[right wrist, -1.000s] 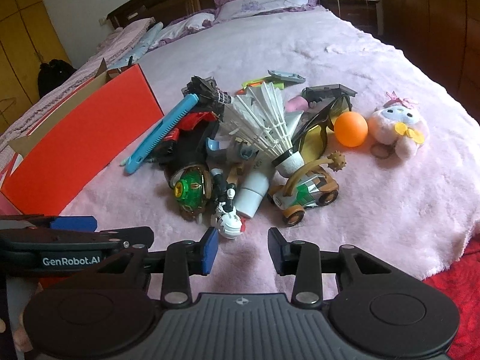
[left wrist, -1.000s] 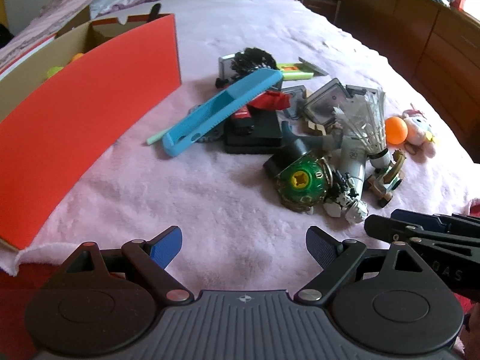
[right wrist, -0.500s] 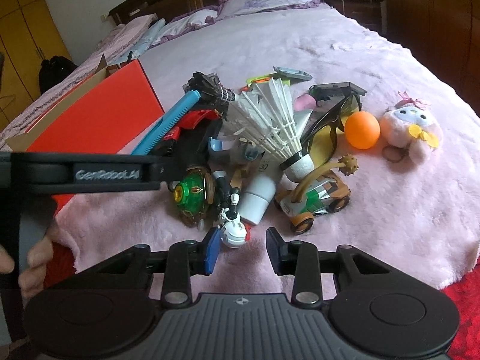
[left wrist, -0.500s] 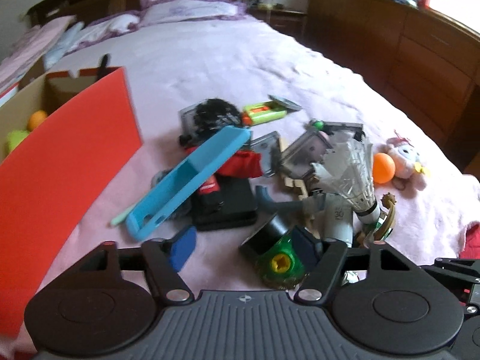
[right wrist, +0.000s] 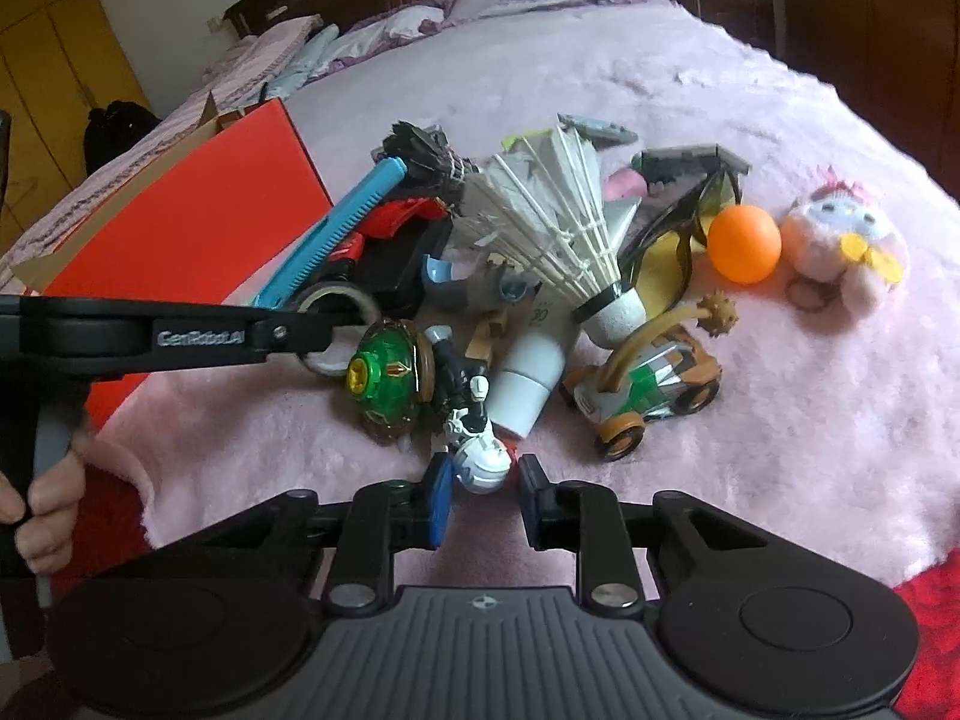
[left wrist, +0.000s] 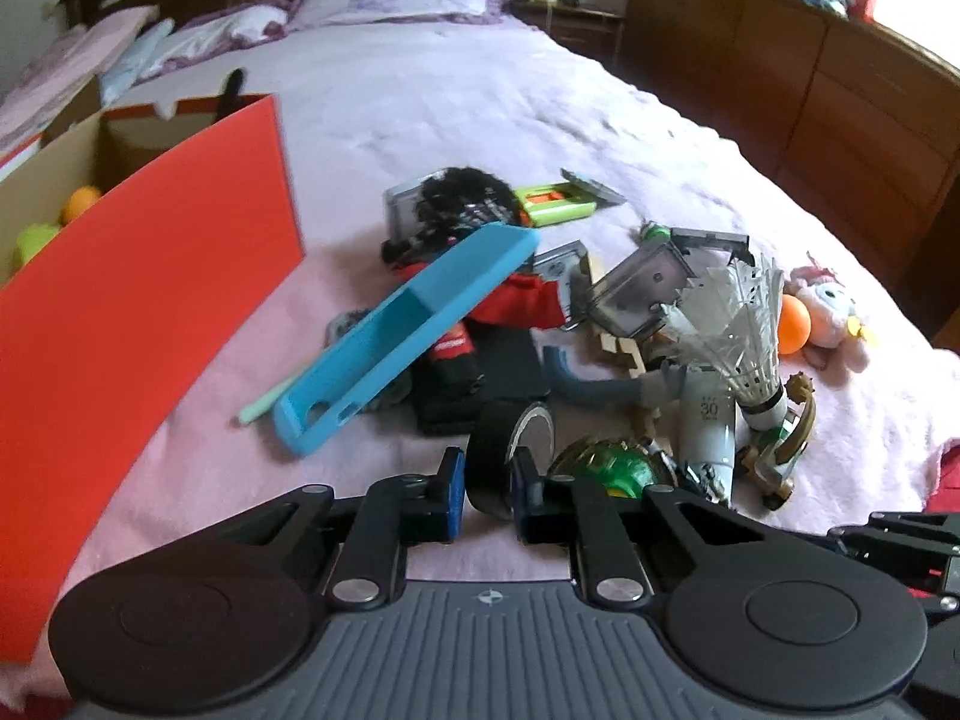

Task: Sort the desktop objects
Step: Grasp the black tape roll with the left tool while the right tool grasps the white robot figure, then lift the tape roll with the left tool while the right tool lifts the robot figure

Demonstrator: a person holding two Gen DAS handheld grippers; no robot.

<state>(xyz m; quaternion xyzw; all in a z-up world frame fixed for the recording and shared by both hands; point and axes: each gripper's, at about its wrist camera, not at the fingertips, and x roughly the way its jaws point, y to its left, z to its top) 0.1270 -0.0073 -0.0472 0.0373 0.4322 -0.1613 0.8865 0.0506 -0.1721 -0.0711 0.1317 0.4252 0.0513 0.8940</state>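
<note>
Right, my left gripper (left wrist: 485, 489) is down at the near edge of the pile on the pink bed cover (left wrist: 420, 108), its blue pads closed against the two sides of the black tape roll (left wrist: 507, 456), which stands on its rim between them. From the right wrist view that same gripper (right wrist: 336, 324) reaches in from the left and the roll (right wrist: 329, 306) shows as a ring just behind its tip, next to the green spinning top (right wrist: 384, 375). My right gripper (right wrist: 478, 495) sits low with its fingers a little apart, and the white head of the small robot figure (right wrist: 474, 426) pokes in between them; I cannot tell whether the pads touch it. Just beyond lie the white shuttlecock (right wrist: 558, 228) leaning over a white tube (right wrist: 531, 372), the toy car (right wrist: 651, 390), the orange ball (right wrist: 744, 243) and the pink plush (right wrist: 846, 240) beside it. Over to the left, the blue case (left wrist: 408, 330) rests tilted on the heap, and the cardboard box (left wrist: 78, 144) with its red flap (left wrist: 138, 276) stands open at the bed's left side.
</note>
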